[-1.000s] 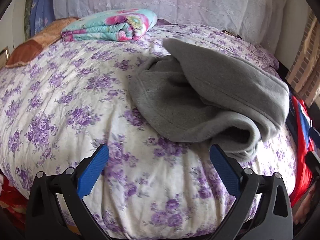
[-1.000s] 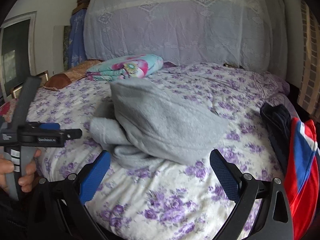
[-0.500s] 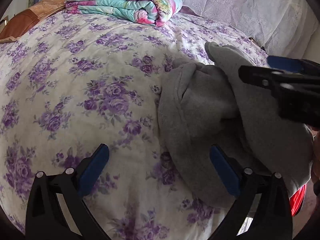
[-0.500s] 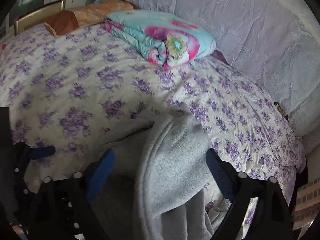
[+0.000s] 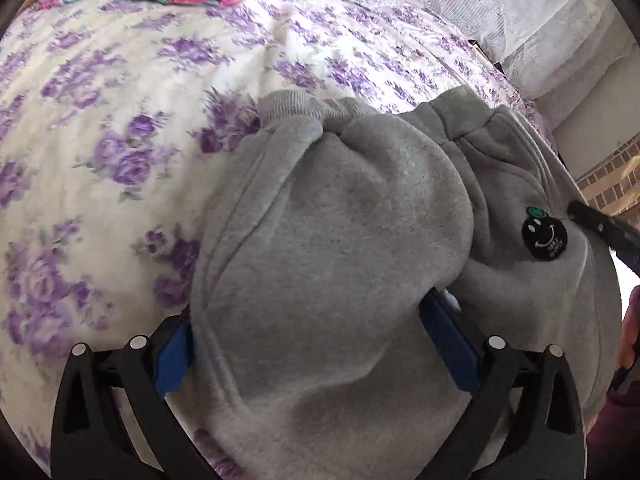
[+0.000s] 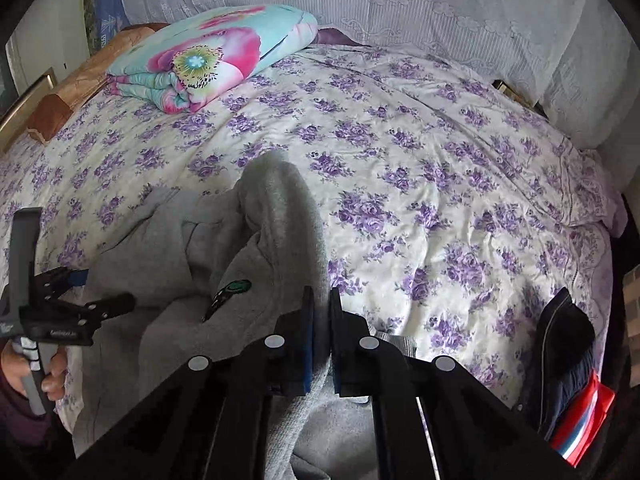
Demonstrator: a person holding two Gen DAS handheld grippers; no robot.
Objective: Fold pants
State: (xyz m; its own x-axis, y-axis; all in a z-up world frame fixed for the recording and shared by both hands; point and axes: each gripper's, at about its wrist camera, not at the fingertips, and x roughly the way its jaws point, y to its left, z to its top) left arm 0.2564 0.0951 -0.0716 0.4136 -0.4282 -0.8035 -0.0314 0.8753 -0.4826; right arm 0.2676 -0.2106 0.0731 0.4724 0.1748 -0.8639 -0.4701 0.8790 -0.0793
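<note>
Grey fleece pants [image 5: 344,248] lie bunched on the flowered bed, with a black smiley patch [image 5: 544,232] on them. My left gripper [image 5: 316,344] is open, its blue pads on either side of a thick fold of the pants. My right gripper [image 6: 320,344] is shut on an edge of the grey pants [image 6: 280,216], the fabric pinched between the pads. The left gripper also shows at the left of the right wrist view [image 6: 72,296], at the pants' left side.
A folded flowered quilt [image 6: 216,56] lies at the back of the bed [image 6: 440,160]. A brown cushion [image 6: 76,88] is at the back left. Dark and red clothing [image 6: 572,360] lies at the bed's right edge. A white lace curtain [image 6: 400,4] hangs behind.
Both grippers have moved in onto the pants. The right gripper has shut on the pants' edge. The left gripper now straddles a fold, still open.
</note>
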